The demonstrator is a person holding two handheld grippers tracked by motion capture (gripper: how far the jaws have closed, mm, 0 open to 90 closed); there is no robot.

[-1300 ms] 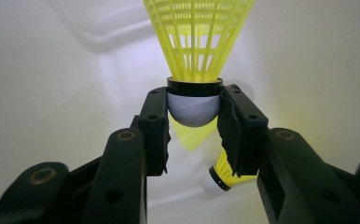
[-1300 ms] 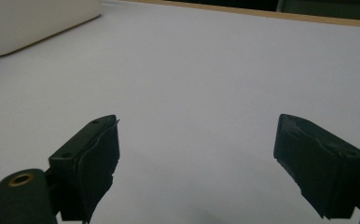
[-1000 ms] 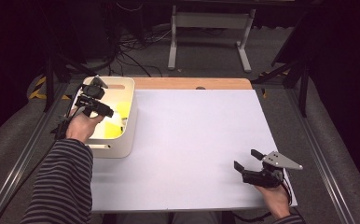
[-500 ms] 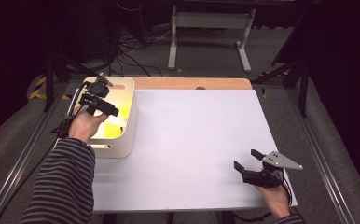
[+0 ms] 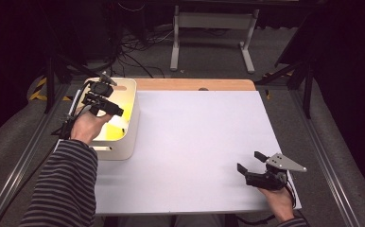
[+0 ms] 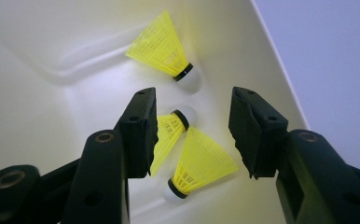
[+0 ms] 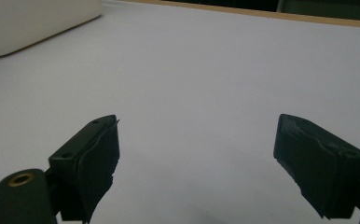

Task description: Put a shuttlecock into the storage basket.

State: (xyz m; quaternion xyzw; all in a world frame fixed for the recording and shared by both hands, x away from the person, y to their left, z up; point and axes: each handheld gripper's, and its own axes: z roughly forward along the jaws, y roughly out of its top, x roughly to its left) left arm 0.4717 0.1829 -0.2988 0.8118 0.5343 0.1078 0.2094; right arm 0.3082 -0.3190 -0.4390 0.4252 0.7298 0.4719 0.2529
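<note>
A: White table [image 5: 195, 142] sitting bare; bin [image 5: 132, 101] at its left edge holding three shuttlecocks [image 6: 199, 163]

B: Left gripper [image 6: 192, 135] hanging open over them, gripping nothing. Right gripper [image 5: 250, 161] idling open. I'm judging no pick made yet, all three left

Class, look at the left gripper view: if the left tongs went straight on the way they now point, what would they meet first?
Most likely the nearest yellow shuttlecock, lying in the white bin between the open jaws of the left tongs. A second shuttlecock lies close beside the left jaw; depth is hard to judge.
</note>
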